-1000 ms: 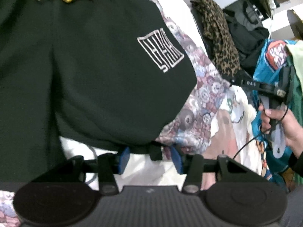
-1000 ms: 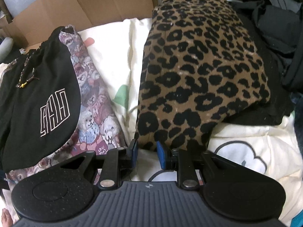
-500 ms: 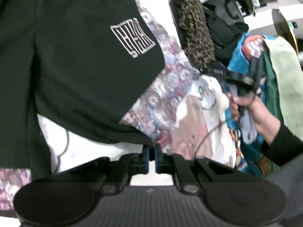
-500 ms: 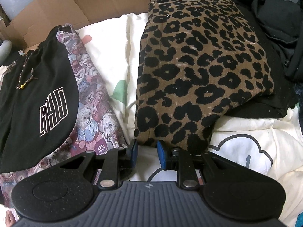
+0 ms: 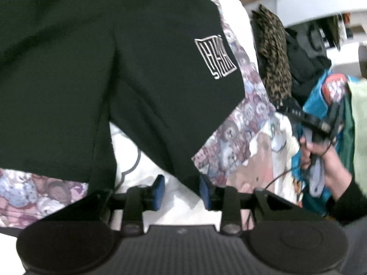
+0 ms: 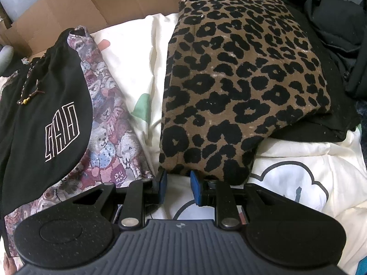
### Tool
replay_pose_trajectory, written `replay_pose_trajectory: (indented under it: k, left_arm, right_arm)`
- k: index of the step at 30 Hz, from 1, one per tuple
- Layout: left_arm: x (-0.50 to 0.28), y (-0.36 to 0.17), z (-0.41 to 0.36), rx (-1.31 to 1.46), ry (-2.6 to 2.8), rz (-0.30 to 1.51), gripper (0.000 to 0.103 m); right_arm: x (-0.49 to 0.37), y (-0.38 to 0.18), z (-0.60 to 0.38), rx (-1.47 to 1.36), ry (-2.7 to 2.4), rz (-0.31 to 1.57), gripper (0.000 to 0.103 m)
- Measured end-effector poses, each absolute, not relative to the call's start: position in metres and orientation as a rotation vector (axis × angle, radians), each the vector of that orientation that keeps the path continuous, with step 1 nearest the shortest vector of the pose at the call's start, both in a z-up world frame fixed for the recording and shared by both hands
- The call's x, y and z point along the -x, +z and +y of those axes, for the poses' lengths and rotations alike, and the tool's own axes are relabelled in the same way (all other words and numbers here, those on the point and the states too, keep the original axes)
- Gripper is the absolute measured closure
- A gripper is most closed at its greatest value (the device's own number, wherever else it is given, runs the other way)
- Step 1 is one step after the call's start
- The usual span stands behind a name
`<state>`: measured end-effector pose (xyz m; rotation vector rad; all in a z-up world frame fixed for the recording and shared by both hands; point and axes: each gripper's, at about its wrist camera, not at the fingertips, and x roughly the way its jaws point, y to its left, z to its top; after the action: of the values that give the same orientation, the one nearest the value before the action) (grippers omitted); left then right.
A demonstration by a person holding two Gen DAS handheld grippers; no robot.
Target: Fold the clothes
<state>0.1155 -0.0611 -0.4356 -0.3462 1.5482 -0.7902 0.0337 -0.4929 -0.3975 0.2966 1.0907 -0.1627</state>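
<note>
Black shorts [image 5: 137, 68] with a white outlined logo lie spread over a bear-print fabric [image 5: 240, 133]. My left gripper [image 5: 181, 190] is open at their lower hem; the hem's corner reaches down between the blue pads [image 5: 159, 189], and I cannot tell if it touches them. In the right wrist view the shorts [image 6: 41, 119] lie at the left. A folded leopard-print garment [image 6: 240, 80] sits just ahead of my right gripper [image 6: 178, 186]. That gripper is open with a narrow gap, and nothing lies between its pads.
A cream cartoon-print sheet [image 6: 135, 68] lies under everything. Cardboard [image 6: 91, 6] stands at the back. Dark clothes [image 6: 332, 34] are piled at the right. In the left wrist view, a hand [image 5: 330, 160] holds the other gripper before a blue garment [image 5: 314, 100].
My left gripper was shut at the black hem half a second ago and is now open. The right gripper has edged slightly closer to the leopard garment.
</note>
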Motion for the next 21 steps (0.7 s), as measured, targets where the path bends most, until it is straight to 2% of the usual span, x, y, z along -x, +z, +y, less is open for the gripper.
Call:
replay_pose_trajectory:
  k: [4, 5, 7, 21]
  left_arm:
    - [-0.112, -0.454, -0.065, 0.446, -0.794, 1.600, 0.062]
    - [-0.111, -0.459, -0.065, 0.477, -0.795, 1.616, 0.065]
    - [-0.109, -0.464, -0.064, 0.523, -0.791, 1.640, 0.100]
    - [-0.113, -0.462, -0.059, 0.484, -0.736, 1.654, 0.100]
  right_arm:
    - [-0.030, -0.396, -0.497, -0.330, -0.168, 1.077, 0.074]
    - [-0.029, -0.395, -0.498, -0.338, -0.170, 1.072, 0.074]
    - [-0.027, -0.393, -0.501, -0.349, -0.176, 1.060, 0.074]
    - [-0.019, -0.387, -0.507, -0.457, -0.126, 0.991, 0.074]
